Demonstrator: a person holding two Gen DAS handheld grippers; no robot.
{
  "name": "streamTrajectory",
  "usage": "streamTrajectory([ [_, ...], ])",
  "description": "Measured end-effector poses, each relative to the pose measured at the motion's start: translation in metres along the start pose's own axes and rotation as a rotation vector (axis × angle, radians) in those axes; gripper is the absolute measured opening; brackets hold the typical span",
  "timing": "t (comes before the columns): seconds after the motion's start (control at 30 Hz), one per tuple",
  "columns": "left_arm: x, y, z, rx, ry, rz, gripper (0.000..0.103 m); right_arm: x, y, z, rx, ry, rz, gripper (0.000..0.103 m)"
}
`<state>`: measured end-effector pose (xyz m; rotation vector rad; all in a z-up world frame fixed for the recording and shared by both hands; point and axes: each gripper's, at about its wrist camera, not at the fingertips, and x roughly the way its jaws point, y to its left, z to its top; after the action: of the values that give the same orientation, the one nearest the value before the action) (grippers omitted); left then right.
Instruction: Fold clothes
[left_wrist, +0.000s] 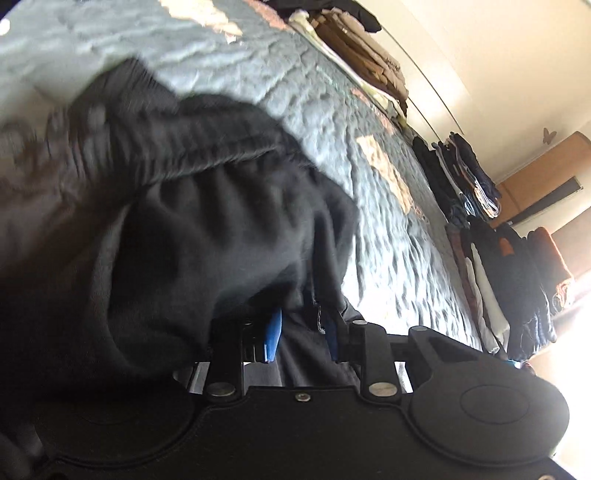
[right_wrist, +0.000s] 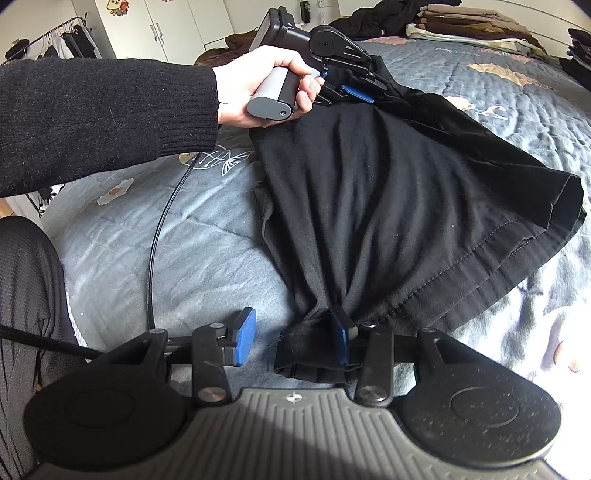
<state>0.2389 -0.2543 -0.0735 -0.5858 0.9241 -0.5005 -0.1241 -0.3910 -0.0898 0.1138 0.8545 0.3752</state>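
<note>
A black garment (right_wrist: 388, 192) lies spread on the grey quilted bedspread (right_wrist: 177, 243). Its far end rises to my left gripper (right_wrist: 351, 90), which a hand (right_wrist: 258, 85) in a black sleeve holds. In the left wrist view the black garment (left_wrist: 203, 221) drapes over my left gripper (left_wrist: 303, 334), and cloth is bunched between the blue pads (left_wrist: 273, 336), so it looks shut on it. My right gripper (right_wrist: 291, 332) is open at the near end. The cloth gathers against its right pad (right_wrist: 341, 336); its left pad (right_wrist: 243, 332) stands apart from it.
Folded stacks line the far side of the bed: brown and beige ones (left_wrist: 365, 62) (right_wrist: 465, 26), then dark and denim ones (left_wrist: 465, 173). A black cable (right_wrist: 159, 240) trails across the bedspread. A clothes rack (right_wrist: 66, 37) stands by white cupboards. Dark mesh fabric (right_wrist: 29, 295) is at the near left.
</note>
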Motion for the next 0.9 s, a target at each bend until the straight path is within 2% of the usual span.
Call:
streamTrajectory([
  [0.03, -0.006, -0.006, 0.000, 0.009, -0.002, -0.024, 0.045, 0.000, 0.000, 0.000, 0.003, 0.000, 0.001, 0.043],
  [0.07, -0.012, -0.012, 0.000, 0.018, -0.005, -0.049, 0.048, 0.000, -0.001, 0.000, 0.008, 0.000, 0.004, 0.043],
  [0.17, -0.042, -0.033, -0.009, 0.046, 0.000, -0.156, 0.050, -0.001, -0.002, 0.001, 0.015, 0.001, 0.007, 0.043],
  [0.23, -0.068, -0.044, -0.019, 0.058, -0.007, -0.219, 0.066, -0.002, -0.001, 0.002, 0.017, 0.000, 0.004, 0.043],
  [0.3, -0.089, -0.049, -0.033, 0.058, -0.026, -0.260, 0.075, -0.007, 0.001, 0.004, 0.015, -0.003, -0.002, 0.043],
  [0.4, -0.117, -0.044, -0.062, 0.029, -0.026, -0.312, 0.075, -0.017, 0.005, 0.007, 0.014, -0.014, -0.018, 0.043],
  [0.5, -0.121, -0.036, -0.092, -0.023, 0.027, -0.350, 0.075, -0.035, 0.009, 0.009, 0.008, -0.046, -0.036, 0.043],
  [0.57, -0.113, -0.031, -0.109, -0.033, 0.074, -0.367, 0.075, -0.052, 0.008, 0.010, 0.009, -0.086, -0.036, 0.043],
  [0.73, -0.093, -0.021, -0.141, -0.012, 0.177, -0.365, 0.077, -0.099, -0.015, 0.018, 0.121, -0.222, -0.031, 0.043],
  [0.83, -0.089, -0.025, -0.151, -0.027, 0.209, -0.406, 0.077, -0.112, -0.037, 0.032, 0.187, -0.288, -0.080, 0.044],
  [0.9, -0.087, -0.027, -0.157, -0.038, 0.226, -0.437, 0.077, -0.104, -0.053, 0.043, 0.215, -0.292, -0.100, 0.044],
])
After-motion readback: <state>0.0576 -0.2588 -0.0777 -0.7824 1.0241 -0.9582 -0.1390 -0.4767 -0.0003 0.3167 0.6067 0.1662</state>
